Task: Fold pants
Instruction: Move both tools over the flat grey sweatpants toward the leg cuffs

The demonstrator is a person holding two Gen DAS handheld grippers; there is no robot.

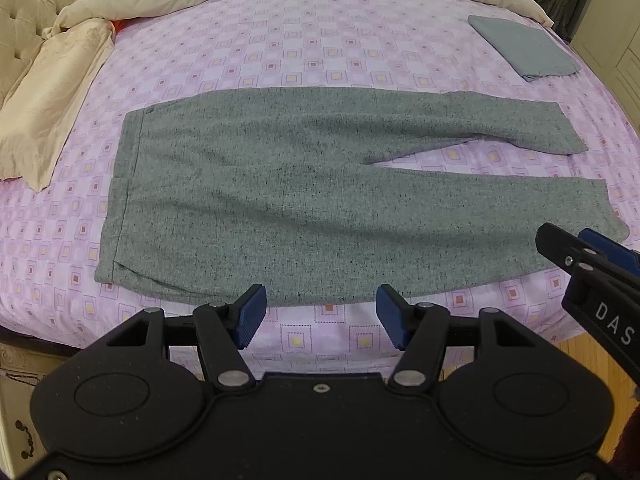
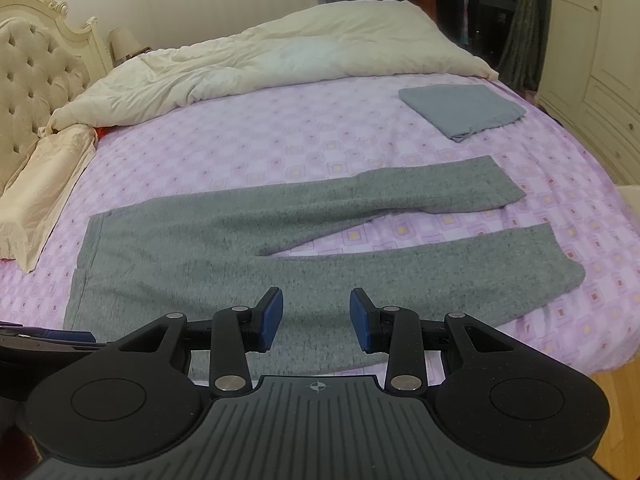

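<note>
Your grey sweatpants (image 1: 280,196) lie flat and unfolded on the bed (image 1: 280,52), waistband toward the headboard side, the two legs spread apart toward the foot. Your left claw (image 1: 321,317) hangs over the near edge of the pants with its pads apart and nothing between them. Your right claw (image 2: 316,320) hovers above the nearer leg, also parted and empty. A folded blue-grey cloth (image 2: 464,110) sits well apart beyond the legs.

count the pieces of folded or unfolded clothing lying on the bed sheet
2. The grey pants lie spread flat near the bed's front edge, legs apart; a folded blue-grey garment sits at the far right. More may be hidden under the duvet.
</note>
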